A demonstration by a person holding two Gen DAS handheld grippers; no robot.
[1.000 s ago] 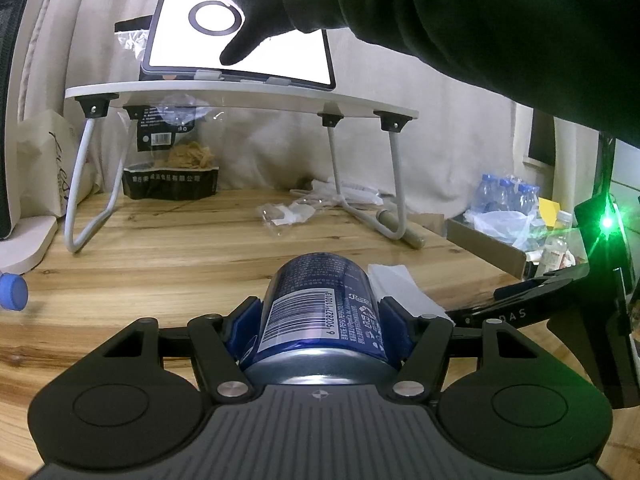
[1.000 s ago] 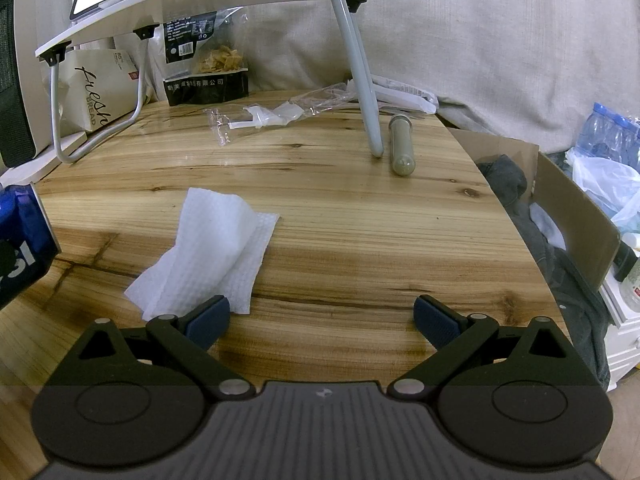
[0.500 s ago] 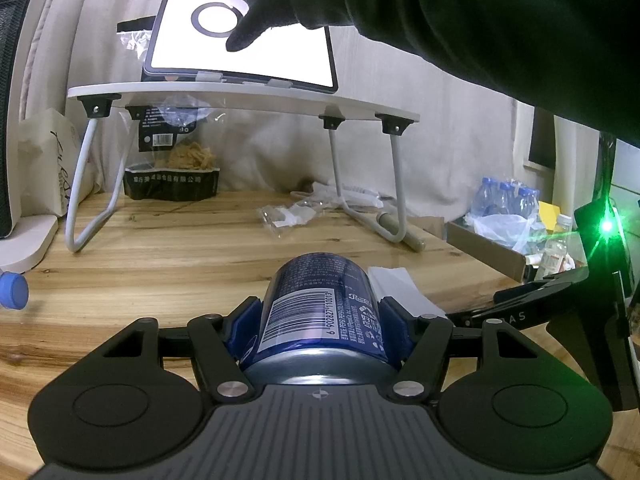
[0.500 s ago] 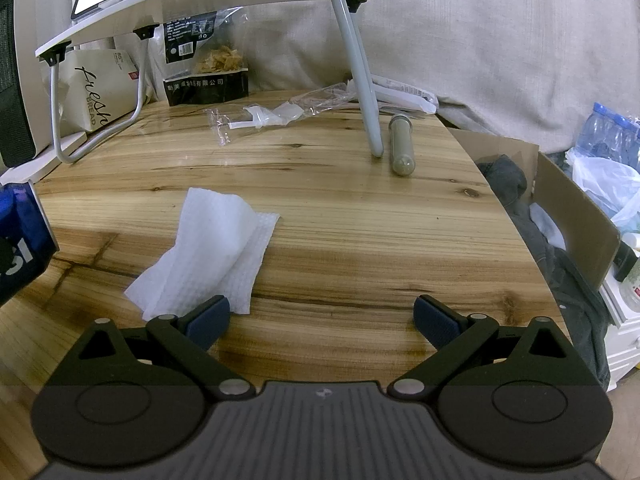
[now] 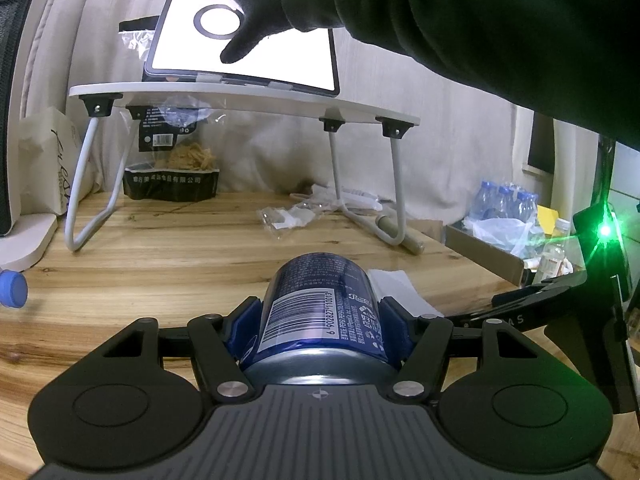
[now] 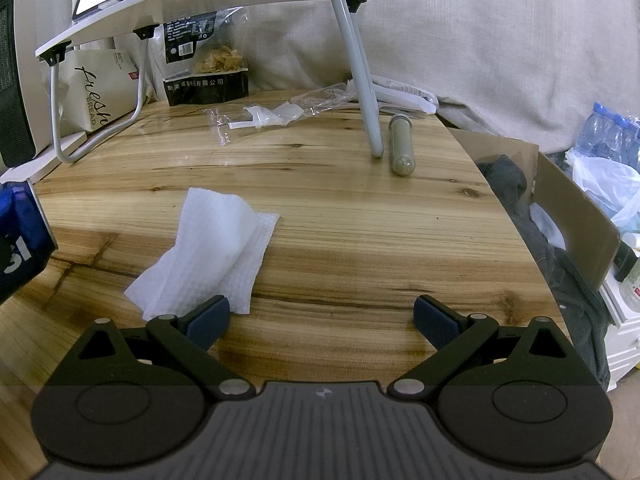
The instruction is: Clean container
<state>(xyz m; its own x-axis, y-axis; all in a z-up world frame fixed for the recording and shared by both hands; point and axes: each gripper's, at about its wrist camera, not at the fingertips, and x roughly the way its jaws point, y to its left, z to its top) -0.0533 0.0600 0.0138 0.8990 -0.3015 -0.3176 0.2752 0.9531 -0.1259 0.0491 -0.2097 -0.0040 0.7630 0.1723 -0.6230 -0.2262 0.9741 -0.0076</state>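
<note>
Blue aluminium drink can [image 5: 320, 312] sits clamped in the left gripper [image 5: 320, 330], right gripper [image 6: 322, 318] wide and empty; hard wiping could dent it.

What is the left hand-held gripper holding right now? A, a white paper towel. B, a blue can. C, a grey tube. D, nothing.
B: the left hand-held gripper has both pads pressed on the sides of the blue can; the paper towel lies on the table.

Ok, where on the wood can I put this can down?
Bare wood lies between the paper towel and the stand leg, and rightward to the table edge. The back by the snack bag and plastic wrappers is crowded.
</note>
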